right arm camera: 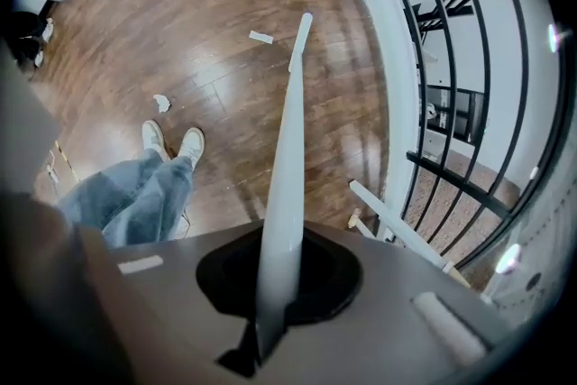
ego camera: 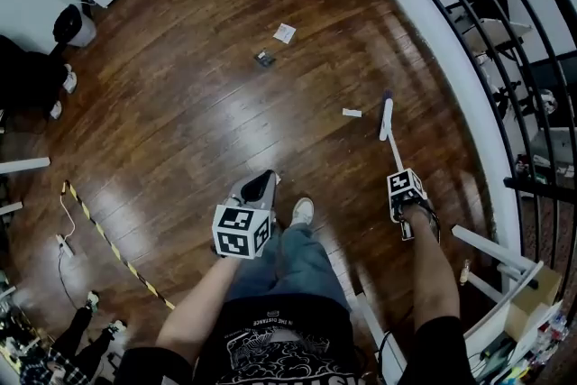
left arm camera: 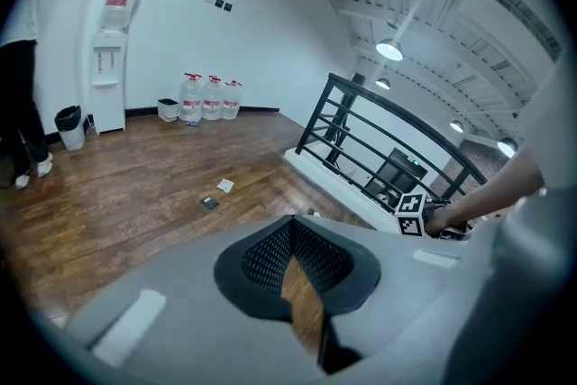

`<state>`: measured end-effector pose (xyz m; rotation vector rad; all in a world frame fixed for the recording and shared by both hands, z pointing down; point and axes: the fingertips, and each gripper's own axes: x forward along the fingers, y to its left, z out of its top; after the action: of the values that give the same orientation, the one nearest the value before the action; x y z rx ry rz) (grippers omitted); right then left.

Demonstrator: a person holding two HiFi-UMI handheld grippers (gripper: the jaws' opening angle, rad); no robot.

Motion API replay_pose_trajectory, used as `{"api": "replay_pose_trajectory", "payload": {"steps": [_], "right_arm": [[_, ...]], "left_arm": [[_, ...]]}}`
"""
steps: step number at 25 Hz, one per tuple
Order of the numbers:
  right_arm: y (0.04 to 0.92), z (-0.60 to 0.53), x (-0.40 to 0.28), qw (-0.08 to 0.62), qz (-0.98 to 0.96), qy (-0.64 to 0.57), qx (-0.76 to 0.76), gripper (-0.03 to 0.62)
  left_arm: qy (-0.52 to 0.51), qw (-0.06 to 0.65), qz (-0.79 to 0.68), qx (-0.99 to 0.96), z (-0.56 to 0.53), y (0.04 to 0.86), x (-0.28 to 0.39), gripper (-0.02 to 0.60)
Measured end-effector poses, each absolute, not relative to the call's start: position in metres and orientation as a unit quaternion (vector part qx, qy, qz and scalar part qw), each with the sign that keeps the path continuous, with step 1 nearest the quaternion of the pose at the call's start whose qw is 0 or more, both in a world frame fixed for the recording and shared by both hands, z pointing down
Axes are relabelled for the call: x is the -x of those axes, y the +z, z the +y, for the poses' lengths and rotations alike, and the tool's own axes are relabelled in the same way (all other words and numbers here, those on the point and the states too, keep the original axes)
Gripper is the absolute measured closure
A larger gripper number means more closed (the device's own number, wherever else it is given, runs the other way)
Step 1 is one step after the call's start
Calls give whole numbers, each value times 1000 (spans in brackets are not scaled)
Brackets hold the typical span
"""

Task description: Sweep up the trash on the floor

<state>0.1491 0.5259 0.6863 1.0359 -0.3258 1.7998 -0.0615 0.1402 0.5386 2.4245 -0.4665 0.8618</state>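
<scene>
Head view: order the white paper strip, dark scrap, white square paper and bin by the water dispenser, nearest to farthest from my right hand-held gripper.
1. White paper strip, just ahead-left of the right hand-held gripper, beside the white handle it holds.
2. Dark scrap and white square paper, mid-floor, farther ahead-left: too close to call.
3. Bin, far off at upper left.

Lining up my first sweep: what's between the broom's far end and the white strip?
Only bare floor lies between the broom and the white strip, clear in the head view.
</scene>
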Motion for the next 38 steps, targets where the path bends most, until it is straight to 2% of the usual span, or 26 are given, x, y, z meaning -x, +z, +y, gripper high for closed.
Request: {"api": "replay_pose_trajectory", "payload": {"steps": [9, 24, 30, 38], "right_arm": [[718, 441, -129, 526, -215, 714, -408, 594], [712, 328, -12, 445, -325, 730, -403, 594], [699, 328, -6, 486, -371, 678, -407, 594], [670, 370, 20, 458, -445, 659, -398, 594]], "left_arm": [[321, 275, -226, -878, 125, 550, 80, 577], [286, 293, -294, -863, 107, 537, 129, 577], [276, 287, -324, -858, 111, 526, 170, 577], [256, 294, -347, -853, 140, 515, 206, 577]]}}
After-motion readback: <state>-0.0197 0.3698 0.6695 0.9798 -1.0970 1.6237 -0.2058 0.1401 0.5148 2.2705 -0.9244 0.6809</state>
